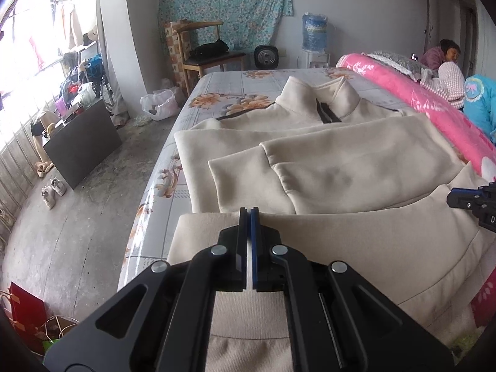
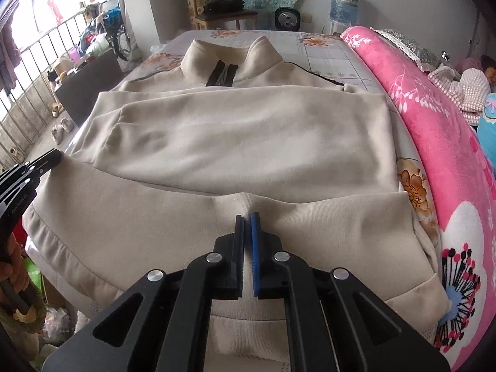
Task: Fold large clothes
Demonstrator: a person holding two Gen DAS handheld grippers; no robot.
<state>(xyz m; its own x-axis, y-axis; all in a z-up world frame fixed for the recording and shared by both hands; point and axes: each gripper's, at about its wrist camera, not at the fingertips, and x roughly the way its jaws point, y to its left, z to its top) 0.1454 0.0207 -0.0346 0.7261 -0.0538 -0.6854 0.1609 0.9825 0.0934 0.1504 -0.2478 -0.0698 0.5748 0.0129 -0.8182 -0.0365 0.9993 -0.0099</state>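
Note:
A cream zip-neck sweatshirt (image 1: pixel 356 155) lies face up on the bed, collar at the far end, both sleeves folded across the chest. It fills the right wrist view (image 2: pixel 248 136) too. My left gripper (image 1: pixel 249 212) is shut on the left part of the bottom hem, lifted and folded toward the collar. My right gripper (image 2: pixel 247 218) is shut on the right part of the same hem. The right gripper shows at the left wrist view's right edge (image 1: pixel 462 200); the left gripper shows at the right wrist view's left edge (image 2: pixel 46 161).
The bed sheet (image 1: pixel 223 90) is grey with orange flowers. A pink floral blanket (image 2: pixel 434 117) runs along the bed's right side, with a person (image 1: pixel 446 59) lying beyond it. A wooden chair (image 1: pixel 207 52), water dispenser (image 1: pixel 314 35) and dark cabinet (image 1: pixel 83 142) stand on the floor.

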